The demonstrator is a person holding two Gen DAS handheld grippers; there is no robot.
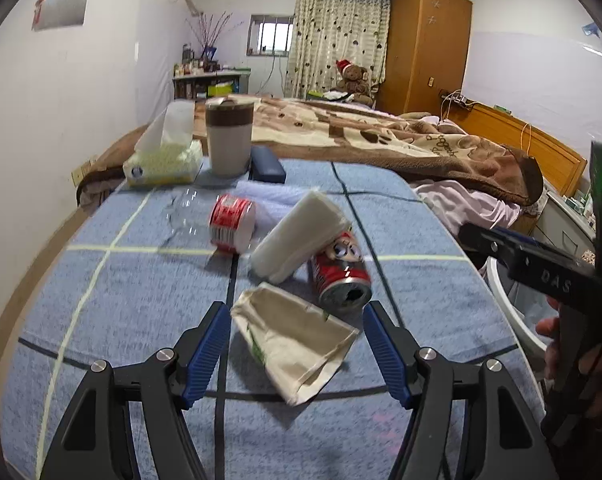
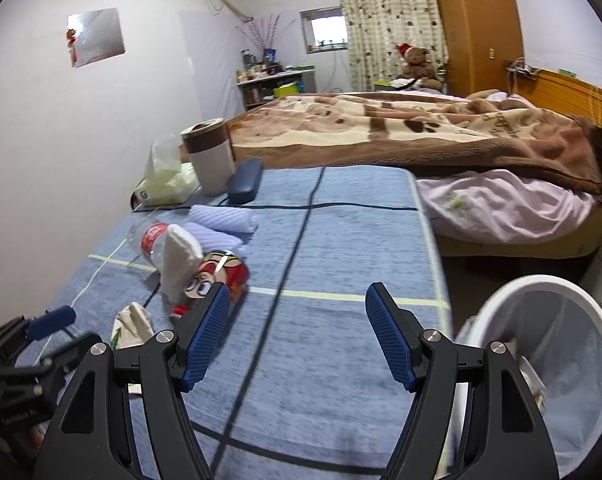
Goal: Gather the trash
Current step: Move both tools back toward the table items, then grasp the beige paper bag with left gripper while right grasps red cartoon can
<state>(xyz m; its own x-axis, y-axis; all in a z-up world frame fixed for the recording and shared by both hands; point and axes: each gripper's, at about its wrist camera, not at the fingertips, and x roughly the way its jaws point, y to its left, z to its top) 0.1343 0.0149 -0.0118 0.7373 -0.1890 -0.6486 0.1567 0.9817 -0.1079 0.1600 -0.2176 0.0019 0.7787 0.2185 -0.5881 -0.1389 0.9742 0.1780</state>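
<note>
A flattened cream paper bag (image 1: 297,344) lies on the blue checked cloth (image 1: 141,280). My left gripper (image 1: 295,320) is open, its jaws either side of the bag's near end. Behind it lie a crushed red can (image 1: 341,272), a white folded packet (image 1: 297,236) and a clear bottle with a red label (image 1: 231,222). My right gripper (image 2: 297,320) is open and empty above the cloth, right of the can (image 2: 221,276) and the paper bag (image 2: 135,322). A white trash bin (image 2: 549,360) stands at the table's right.
At the table's far end stand a tissue pack (image 1: 165,160), a brown-banded cup (image 1: 229,136) and a dark blue case (image 1: 267,164). A folded pale cloth (image 2: 221,220) lies near the bottle. A bed with a brown blanket (image 1: 401,136) lies beyond.
</note>
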